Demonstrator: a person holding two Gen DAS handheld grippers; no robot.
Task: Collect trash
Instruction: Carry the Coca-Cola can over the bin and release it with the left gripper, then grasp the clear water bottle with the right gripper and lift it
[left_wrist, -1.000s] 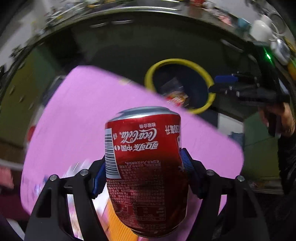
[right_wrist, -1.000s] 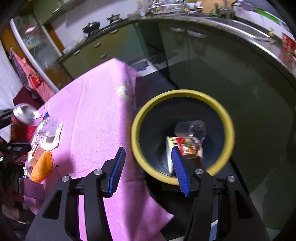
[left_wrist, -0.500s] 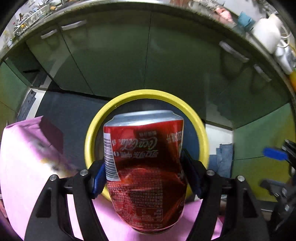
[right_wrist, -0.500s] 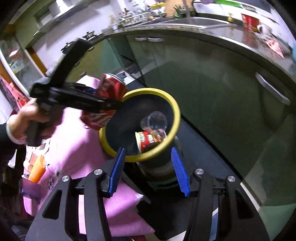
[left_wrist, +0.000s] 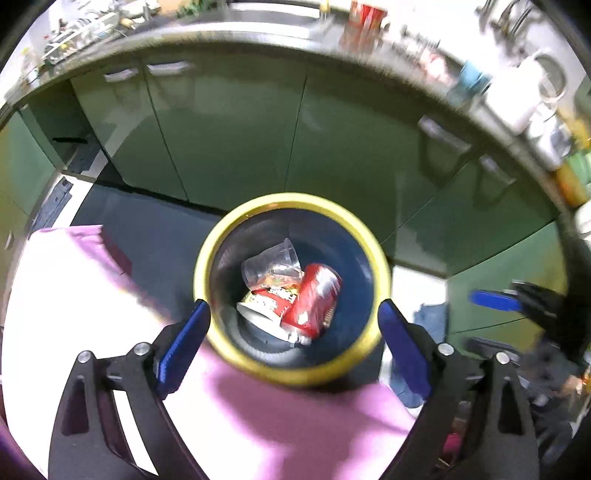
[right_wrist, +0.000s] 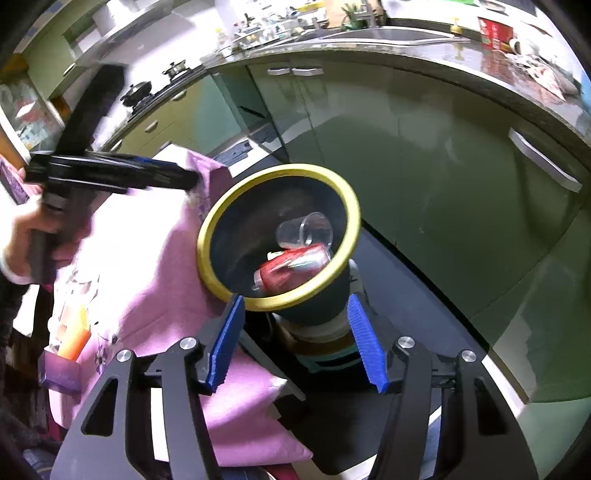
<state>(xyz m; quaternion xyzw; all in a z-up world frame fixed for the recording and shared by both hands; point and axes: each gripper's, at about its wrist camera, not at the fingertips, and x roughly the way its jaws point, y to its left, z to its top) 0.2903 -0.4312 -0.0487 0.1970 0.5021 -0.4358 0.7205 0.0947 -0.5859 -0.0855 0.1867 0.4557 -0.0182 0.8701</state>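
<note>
Yellow-rimmed and dark inside, the trash bin (left_wrist: 291, 373) is the landmark, standing on the floor just past the edge of the desk (left_wrist: 92, 288) with its pink cloth. You are holding your left claw (left_wrist: 293, 341) above the bin with its blue pads spread wide, wider than the bin's mouth, and nothing is sitting between them. Inside the bin, the red cola can (left_wrist: 314, 301) is lying on its side, leaning on a red-and-white noodle cup (left_wrist: 264, 304), with a clear plastic cup (left_wrist: 271, 264) tipped over just behind them. You are keeping your right claw (right_wrist: 297, 345) low beside the bin, its pads also parted and gripping nothing, the bin's base showing between them. From that side the can (right_wrist: 291, 269) is resting below the clear cup (right_wrist: 304, 230), and your left hand (right_wrist: 33, 236) is holding its tool over the desk, beside the bin's rim.
</note>
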